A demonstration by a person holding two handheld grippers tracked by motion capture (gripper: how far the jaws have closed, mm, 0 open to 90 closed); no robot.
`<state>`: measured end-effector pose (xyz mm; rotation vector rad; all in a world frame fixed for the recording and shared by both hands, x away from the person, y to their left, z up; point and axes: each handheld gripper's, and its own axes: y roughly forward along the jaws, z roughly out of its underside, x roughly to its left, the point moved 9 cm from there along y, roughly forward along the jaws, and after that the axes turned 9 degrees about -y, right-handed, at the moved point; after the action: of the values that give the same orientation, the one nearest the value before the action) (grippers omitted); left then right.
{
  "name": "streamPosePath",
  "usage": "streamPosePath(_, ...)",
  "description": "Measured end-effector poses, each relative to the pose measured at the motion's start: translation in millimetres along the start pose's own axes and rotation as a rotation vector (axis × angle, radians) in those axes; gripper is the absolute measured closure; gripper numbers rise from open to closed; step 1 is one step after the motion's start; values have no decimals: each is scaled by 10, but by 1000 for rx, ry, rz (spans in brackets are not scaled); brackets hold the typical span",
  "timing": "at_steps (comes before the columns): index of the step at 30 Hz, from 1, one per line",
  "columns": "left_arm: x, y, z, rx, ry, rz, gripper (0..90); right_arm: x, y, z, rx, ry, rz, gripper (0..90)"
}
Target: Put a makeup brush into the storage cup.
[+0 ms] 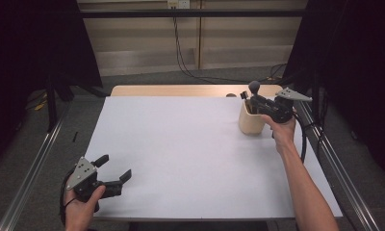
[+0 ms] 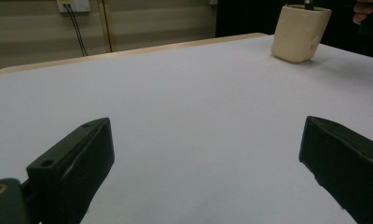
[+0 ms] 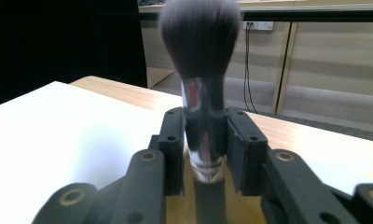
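A makeup brush [image 1: 254, 87] with a dark, fluffy head [image 3: 201, 42] and a shiny metal collar stands upright in my right gripper [image 1: 256, 102], bristles up. The pads [image 3: 240, 140] press on the collar from both sides, so the right gripper [image 3: 204, 119] is shut on the brush. Its handle reaches down into a cream cup [image 1: 250, 124] at the table's far right; another dark item pokes out of the cup's rim. My left gripper [image 1: 116, 167] rests near the table's front left corner, wide open [image 2: 203, 154] with nothing between the jaws. From there the cream cup [image 2: 299, 35] stands far off.
A white sheet [image 1: 181, 149] covers the table, with a strip of bare wood [image 1: 171, 90] along the far edge. Metal rails [image 1: 32, 168] run along both sides of the table. Cables hang from a wall socket at the back.
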<state>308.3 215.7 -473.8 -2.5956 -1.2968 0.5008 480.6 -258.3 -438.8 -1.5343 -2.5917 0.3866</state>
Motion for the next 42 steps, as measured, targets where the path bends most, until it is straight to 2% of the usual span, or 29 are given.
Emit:
streamPosePath(14,-4,9,2,4,5,2,34,36,-83,-1,-20,18,-13,433)
streamPosePath(16,-2,12,-2,4,3,1,33,48,-86,11,-13,12,-16,358)
streamPosePath(18,5,18,-10,2,2,-2,34,68,-88,10,-13,22,-27,327)
streamPosePath(20,5,22,-6,5,0,-3,33,82,-89,6,-8,21,-27,240)
streamPosePath(22,4,24,-6,5,-2,-5,34,107,-96,-3,-2,17,-32,213)
streamPosePath(24,6,25,-4,5,-2,-6,33,126,-107,-7,-2,13,-33,164)
streamPosePath(25,8,25,-2,6,-3,-6,34,132,-115,-7,1,14,-29,113)
streamPosePath(30,17,37,1,4,-7,-9,34,170,-170,-26,-14,10,-39,0)
streamPosePath(38,4,45,0,7,1,-3,34,241,-206,-5,-10,0,-52,4)
streamPosePath(41,2,22,-13,-1,0,-2,33,238,-219,17,7,-17,7,28)
streamPosePath(42,6,13,-18,-3,6,1,33,256,-227,25,8,-15,8,27)
